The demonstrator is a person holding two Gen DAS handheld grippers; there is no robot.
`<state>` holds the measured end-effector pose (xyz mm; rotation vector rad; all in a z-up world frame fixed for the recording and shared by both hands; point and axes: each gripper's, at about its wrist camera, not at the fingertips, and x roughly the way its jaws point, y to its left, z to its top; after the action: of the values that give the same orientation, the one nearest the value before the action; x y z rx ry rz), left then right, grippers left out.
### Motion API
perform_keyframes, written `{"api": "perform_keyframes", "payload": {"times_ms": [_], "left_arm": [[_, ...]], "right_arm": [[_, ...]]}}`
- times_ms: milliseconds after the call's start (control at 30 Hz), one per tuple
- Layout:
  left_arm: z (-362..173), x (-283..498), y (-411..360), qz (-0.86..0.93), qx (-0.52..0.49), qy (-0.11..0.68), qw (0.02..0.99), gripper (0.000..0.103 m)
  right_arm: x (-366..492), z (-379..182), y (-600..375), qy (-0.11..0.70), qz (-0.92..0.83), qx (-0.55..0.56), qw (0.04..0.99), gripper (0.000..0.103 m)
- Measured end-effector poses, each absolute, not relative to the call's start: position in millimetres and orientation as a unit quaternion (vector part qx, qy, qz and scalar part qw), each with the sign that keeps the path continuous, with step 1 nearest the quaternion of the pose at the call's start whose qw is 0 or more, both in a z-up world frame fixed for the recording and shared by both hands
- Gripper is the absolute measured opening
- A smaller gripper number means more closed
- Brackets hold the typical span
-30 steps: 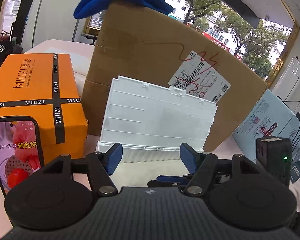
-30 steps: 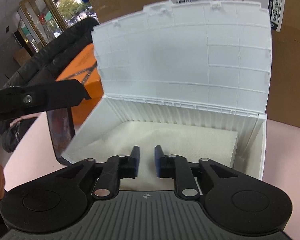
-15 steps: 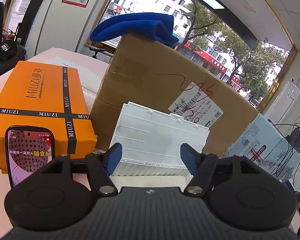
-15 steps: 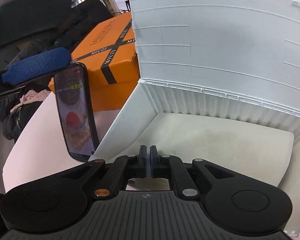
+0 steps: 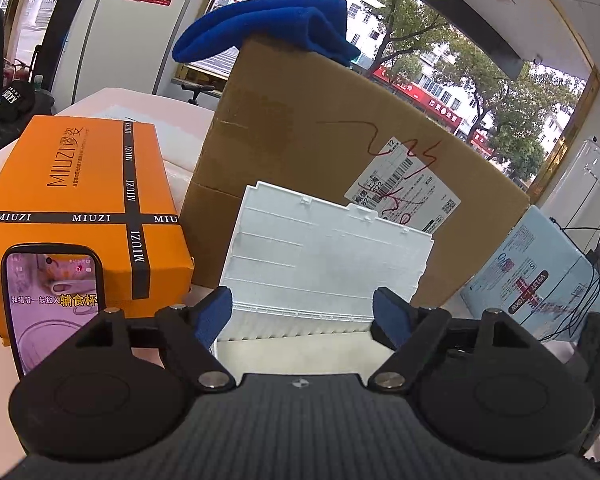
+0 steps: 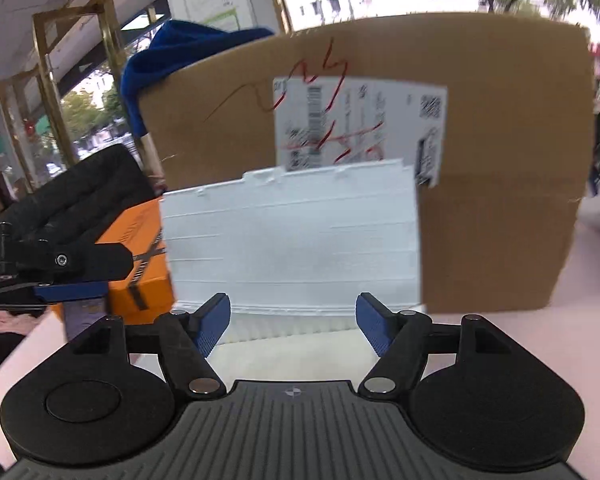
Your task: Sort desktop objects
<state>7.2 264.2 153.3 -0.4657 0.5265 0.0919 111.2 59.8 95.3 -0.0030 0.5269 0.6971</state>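
The right gripper [image 6: 293,330], pinched shut low over the white box [image 6: 292,240] a moment ago, has lifted with its fingers wide apart and empty like the left gripper [image 5: 302,316], so the open box by the phone [image 5: 54,300] awaits another item.

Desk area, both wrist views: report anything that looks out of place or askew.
A blue cloth lies bunched on the top corner of the big cardboard box, drooping over its edge. A phone stands propped against the orange box with its screen lit. The white case stands open, lid leaning back against the cardboard box.
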Motion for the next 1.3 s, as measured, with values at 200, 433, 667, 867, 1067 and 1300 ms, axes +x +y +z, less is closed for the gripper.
{"api": "perform_keyframes", "payload": {"times_ms": [200,433,667,867,1067,1300], "left_arm": [[140,22,249,0.075,-0.191,0.283,0.937,0.076],[138,25,246,0.071,-0.185,0.285,0.938,0.076],[138,25,250,0.073,-0.196,0.287,0.935,0.076],[136,27,246,0.07,-0.189,0.292,0.935,0.076],[131,30,241,0.083,-0.174,0.3,0.934,0.077],[123,37,230,0.081,-0.142,0.309,0.937,0.077]], "right_arm": [[110,70,60,0.272,0.302,-0.05,0.912,0.009],[145,46,96,0.344,0.28,-0.096,0.891,0.009],[147,33,111,0.371,0.258,-0.15,0.879,0.009],[121,67,62,0.29,0.285,-0.048,0.912,0.055],[125,62,48,0.279,0.208,-0.11,0.931,0.044],[120,38,30,0.295,0.23,-0.116,0.92,0.005]]}}
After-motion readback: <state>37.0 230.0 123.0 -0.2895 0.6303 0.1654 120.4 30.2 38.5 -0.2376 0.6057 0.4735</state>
